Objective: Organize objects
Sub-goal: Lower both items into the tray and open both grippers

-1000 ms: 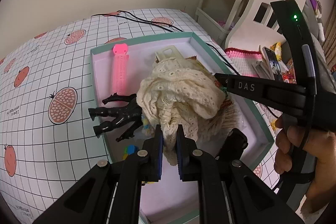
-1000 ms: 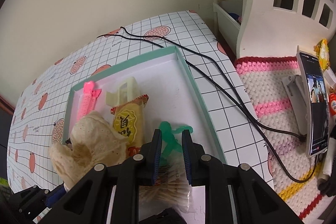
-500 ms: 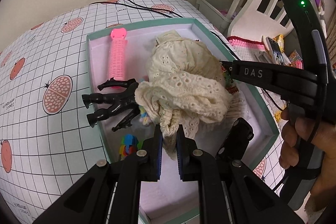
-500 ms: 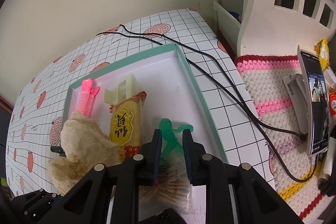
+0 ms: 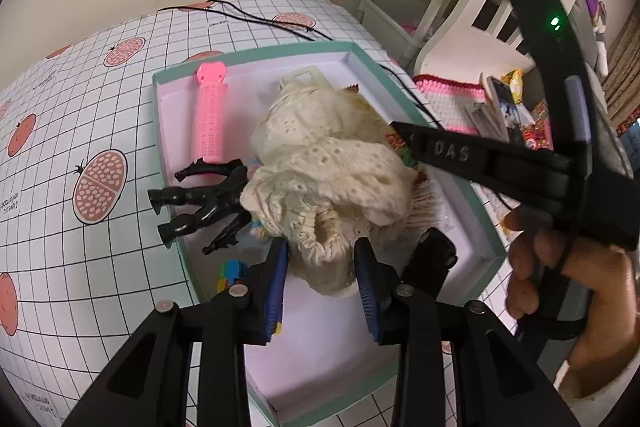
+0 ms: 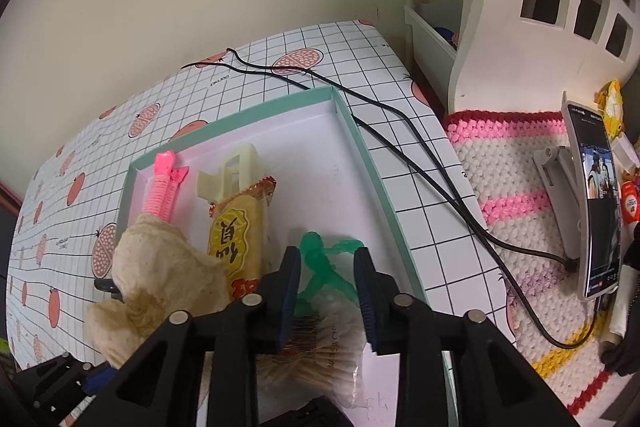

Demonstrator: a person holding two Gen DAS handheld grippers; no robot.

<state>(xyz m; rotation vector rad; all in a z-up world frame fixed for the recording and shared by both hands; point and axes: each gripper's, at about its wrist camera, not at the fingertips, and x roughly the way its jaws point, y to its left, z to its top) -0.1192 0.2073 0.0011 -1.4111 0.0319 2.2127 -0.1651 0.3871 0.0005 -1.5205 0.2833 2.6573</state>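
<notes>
Lying bunched in the middle of the teal-rimmed tray (image 5: 256, 51), the cream lace cloth (image 5: 332, 171) has its near fold between the left gripper (image 5: 322, 267) fingers, which stand parted and hold nothing. The right gripper (image 6: 326, 279) is likewise spread and empty, straddling the green toy figure (image 6: 320, 259). That figure's long axis runs near-to-far, straight ahead of the right gripper, which is nearer it.
</notes>
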